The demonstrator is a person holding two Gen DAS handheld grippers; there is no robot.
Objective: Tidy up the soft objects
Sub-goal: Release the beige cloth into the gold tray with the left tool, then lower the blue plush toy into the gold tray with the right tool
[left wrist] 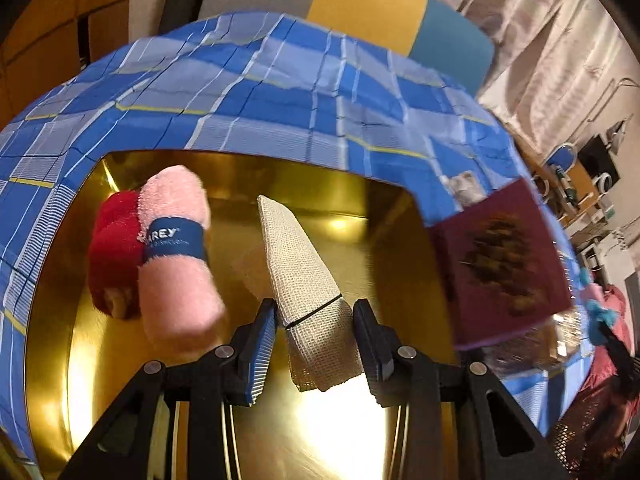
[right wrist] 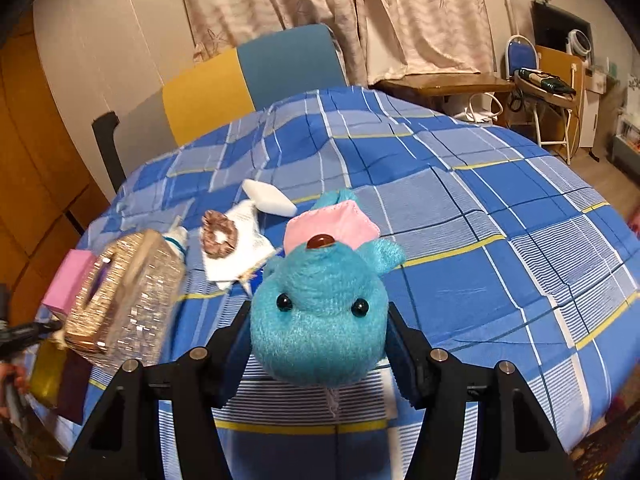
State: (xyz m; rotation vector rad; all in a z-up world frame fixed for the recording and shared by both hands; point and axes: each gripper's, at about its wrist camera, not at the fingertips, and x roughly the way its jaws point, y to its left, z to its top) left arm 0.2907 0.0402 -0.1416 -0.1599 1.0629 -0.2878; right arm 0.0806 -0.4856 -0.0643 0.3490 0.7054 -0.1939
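My left gripper [left wrist: 316, 340] is shut on a beige mesh cloth roll [left wrist: 296, 264] tied with a black band, and holds it tilted over a gold tray [left wrist: 360, 216]. Inside the tray, at the left, a pink towel roll [left wrist: 176, 264] with a blue label lies against a red towel roll [left wrist: 110, 256]. My right gripper [right wrist: 316, 344] is shut on a blue plush toy [right wrist: 320, 320] with a pink cap, its face turned toward the camera, above the blue checked tablecloth [right wrist: 480, 240]. The toy's lower body is hidden behind its head.
A maroon box [left wrist: 500, 264] stands at the tray's right edge. On the cloth to the left lie a clear plastic bottle [right wrist: 128, 292], a pink box [right wrist: 68, 280], a brown scrunchie [right wrist: 220, 238] on white paper [right wrist: 244, 256], and a white pad [right wrist: 268, 198]. A yellow-and-blue chair [right wrist: 248, 76] stands behind.
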